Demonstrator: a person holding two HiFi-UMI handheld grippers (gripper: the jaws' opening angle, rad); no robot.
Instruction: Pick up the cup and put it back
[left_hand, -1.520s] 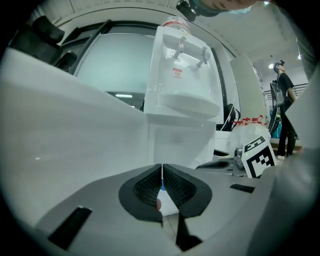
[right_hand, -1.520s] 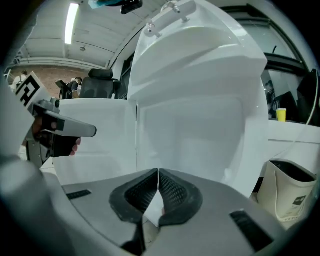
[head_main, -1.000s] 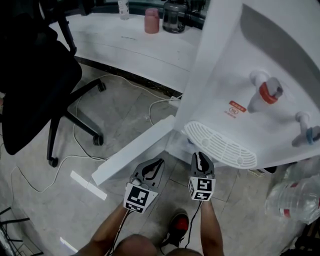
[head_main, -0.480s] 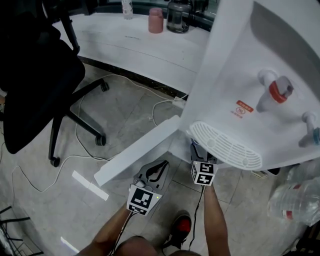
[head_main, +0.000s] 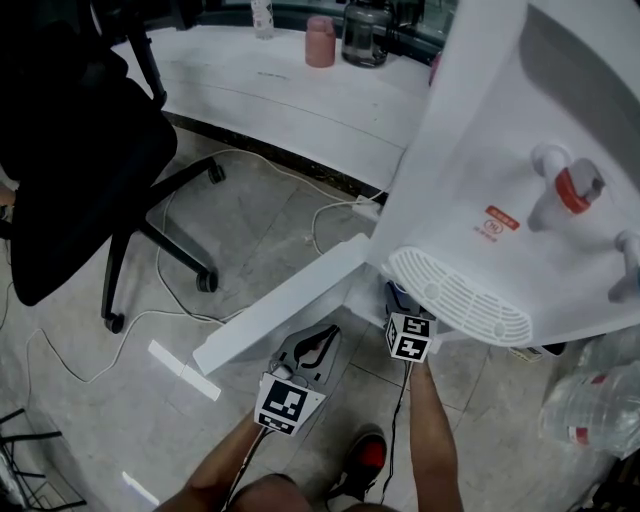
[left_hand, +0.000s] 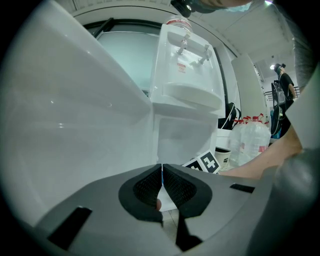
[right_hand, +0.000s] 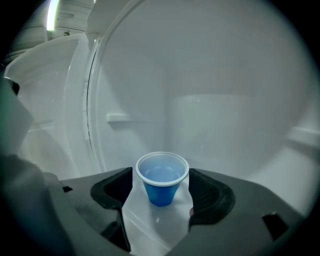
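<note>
1. Tool: right hand-held gripper (right_hand: 160, 176). It reaches into the lower cabinet (right_hand: 225, 100) of the water dispenser (head_main: 520, 150). Its jaws are spread wide and have just been opening. The cup stands between them, and neither pad presses on it.
2. Task item: cup (right_hand: 161, 187). Blue with a white rim, it stands upright on the cabinet floor at 6 o'clock in the right gripper view, its rim just beside both pads. Whether it holds liquid cannot be told.
3. Tool: left hand-held gripper (left_hand: 162, 169). Its jaws are pressed together with nothing between them. It is outside the cabinet, at 8 o'clock from the right one in the head view, with the open cabinet door (head_main: 280, 315) at its 10 o'clock.
4. Step in hand (judged): the grasp for the pick-up is not yet made.
5. Handling advice:
   - Keep the cup centred between the pads.
   - Close slowly on the blue wall below the rim; the thin wall probably buckles under a hard squeeze.
   - Hold it upright and lift only slightly.
   - Draw it straight back toward 6 o'clock, clear of the cabinet's edges.
</note>
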